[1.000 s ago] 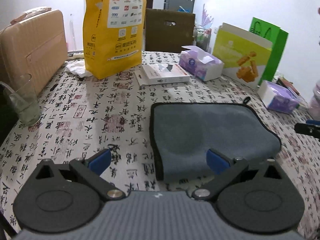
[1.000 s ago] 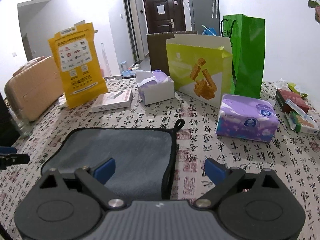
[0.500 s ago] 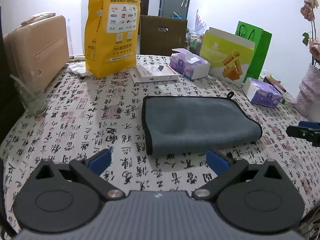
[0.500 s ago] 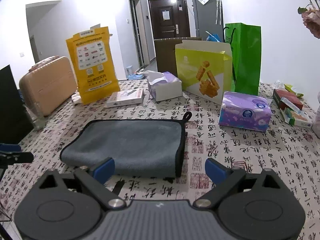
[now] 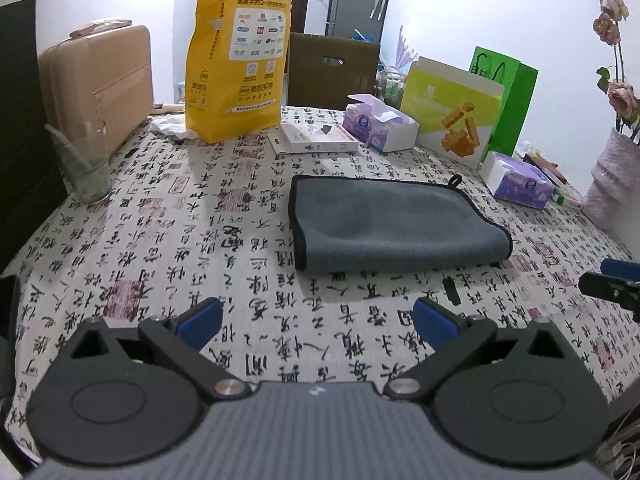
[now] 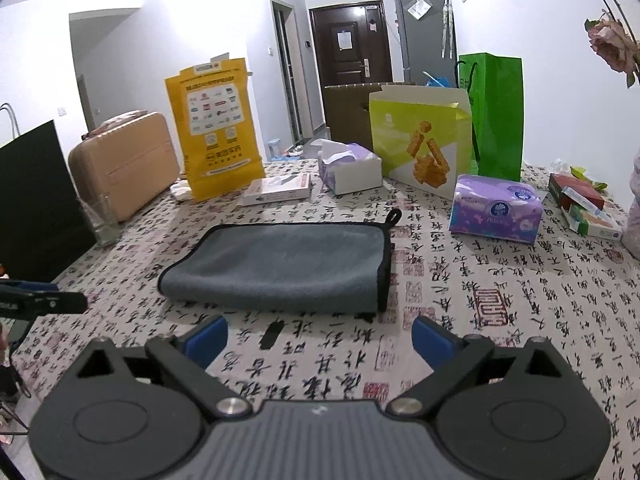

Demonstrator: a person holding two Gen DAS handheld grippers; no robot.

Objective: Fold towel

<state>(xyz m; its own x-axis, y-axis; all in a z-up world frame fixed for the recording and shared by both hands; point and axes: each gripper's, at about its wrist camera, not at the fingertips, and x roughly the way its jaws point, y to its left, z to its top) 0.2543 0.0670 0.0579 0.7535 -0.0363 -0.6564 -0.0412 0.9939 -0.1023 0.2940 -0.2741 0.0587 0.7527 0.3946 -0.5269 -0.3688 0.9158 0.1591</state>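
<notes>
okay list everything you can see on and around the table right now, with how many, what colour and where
towel: 1, grey with black trim, folded, table centre
tablecloth: 1, cream with black calligraphy, covers the table
yellow bag: 1, yellow, far left, upright
suitcase: 1, tan, beyond the left edge
glass: 1, clear, left edge
flat box: 1, white, behind towel
tissue packs: 2, purple, one open behind the towel, one to its right
snack box: 1, lime green and white, far side
green bag: 1, green, far right
small boxes: several, red and green, right edge
left claw: 1, black with blue pads, open, near edge
right claw: 1, same, open
</notes>
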